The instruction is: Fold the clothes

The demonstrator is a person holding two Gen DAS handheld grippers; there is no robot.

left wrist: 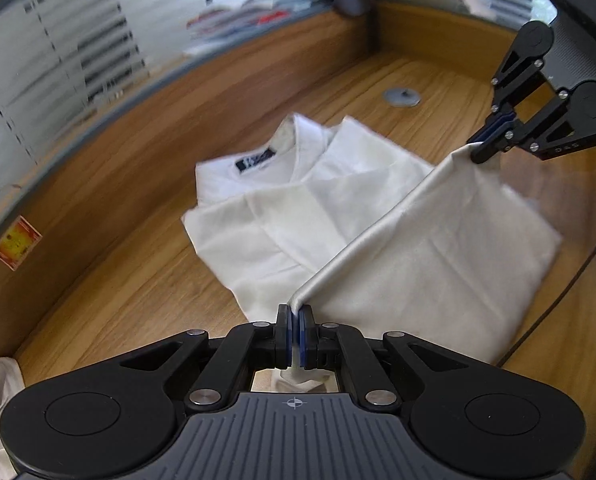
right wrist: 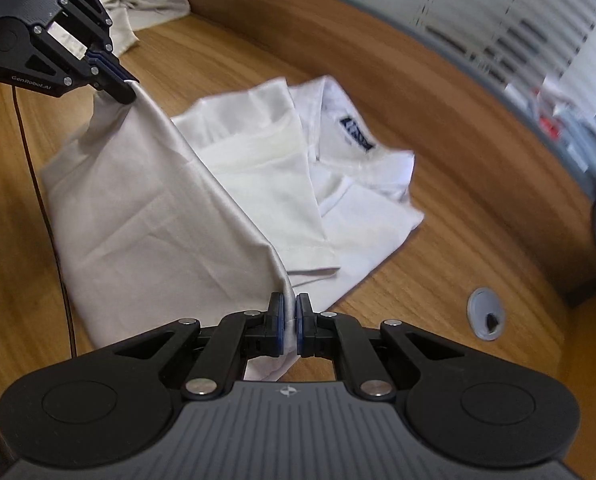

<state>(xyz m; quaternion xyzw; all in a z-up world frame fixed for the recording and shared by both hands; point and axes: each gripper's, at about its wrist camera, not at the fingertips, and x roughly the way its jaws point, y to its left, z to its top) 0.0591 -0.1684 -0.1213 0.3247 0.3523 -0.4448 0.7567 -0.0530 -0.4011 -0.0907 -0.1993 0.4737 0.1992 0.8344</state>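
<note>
While both tools [left wrist: 296, 320] [right wrist: 290, 312] clamp shirt [left wrist: 281, 204], hem lifted.

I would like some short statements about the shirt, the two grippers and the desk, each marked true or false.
1. Both grippers are shut on the white shirt. True: the left gripper and the right gripper each pinch its lifted edge.
2. The collar end of the shirt lies on the wooden desk. True.
3. The label inside the collar is red. False: it is dark blue.
4. The round cable cover is hidden under the shirt. False: it lies bare on the desk, beside the shirt.
5. Another pale cloth lies apart from the shirt. True.
</note>
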